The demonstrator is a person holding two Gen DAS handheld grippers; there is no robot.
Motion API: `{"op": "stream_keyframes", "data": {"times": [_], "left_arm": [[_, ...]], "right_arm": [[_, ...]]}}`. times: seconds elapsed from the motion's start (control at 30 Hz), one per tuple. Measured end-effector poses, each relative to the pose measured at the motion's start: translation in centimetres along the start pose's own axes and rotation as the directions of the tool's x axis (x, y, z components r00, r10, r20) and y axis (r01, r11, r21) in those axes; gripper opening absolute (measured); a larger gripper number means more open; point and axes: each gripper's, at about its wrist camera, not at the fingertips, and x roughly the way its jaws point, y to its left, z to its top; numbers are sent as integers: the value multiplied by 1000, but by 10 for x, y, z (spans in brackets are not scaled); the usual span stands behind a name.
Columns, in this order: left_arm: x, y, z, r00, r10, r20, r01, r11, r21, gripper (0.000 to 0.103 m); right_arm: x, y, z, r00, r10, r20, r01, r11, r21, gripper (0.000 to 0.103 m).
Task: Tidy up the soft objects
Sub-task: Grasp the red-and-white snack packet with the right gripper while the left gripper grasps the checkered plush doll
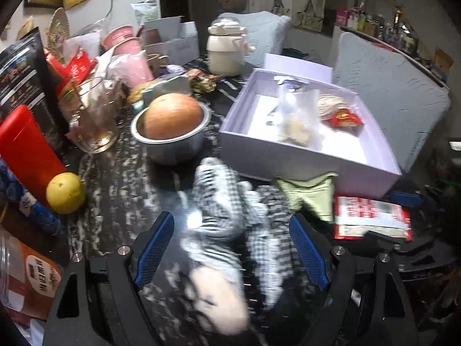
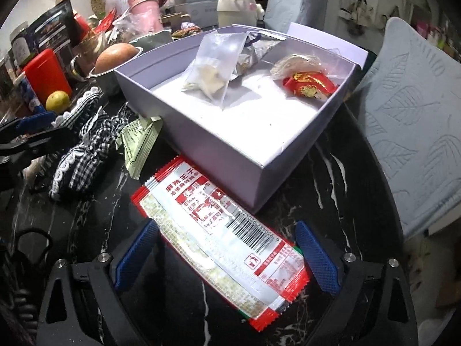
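My left claw [image 1: 230,248] stands apart astride the checked cloth [image 1: 227,201]; my right claw [image 2: 227,256] stands apart astride the red packet [image 2: 219,230], beside the box [image 2: 201,150] front wall, ready for loading.

Glossy foil packet [image 2: 219,227], gingham cloth [image 2: 86,150], matt cardboard box [image 2: 201,132], polished marble table [image 2: 331,173]

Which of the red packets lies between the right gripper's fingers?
The long red-and-white snack packet on the table, between the open right gripper; the small red packet lies inside the box.
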Motion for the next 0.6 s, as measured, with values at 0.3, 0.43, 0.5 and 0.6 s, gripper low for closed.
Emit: {"op": "stream_keyframes", "data": {"times": [0.3,0.43,0.5,0.6], "left_arm": [[18,18,-7,999,21,-48,-22,999,-28,80],[25,19,-13,991,-101,-85,97,994,-47,49],[24,17,-14,990,-109,-86,107,994,-38,43],[19,11,-16,990,-112,-87,112,994,-8,40]], "right_arm": [[-20,18,-19,1000,-25,1,25,1000,1,57],[-27,27,-29,999,-37,-5,38,999,21,53],[-29,30,-33,999,-42,-4,42,999,34,52],[-34,32,-39,999,-48,6,48,996,77,50]]}}
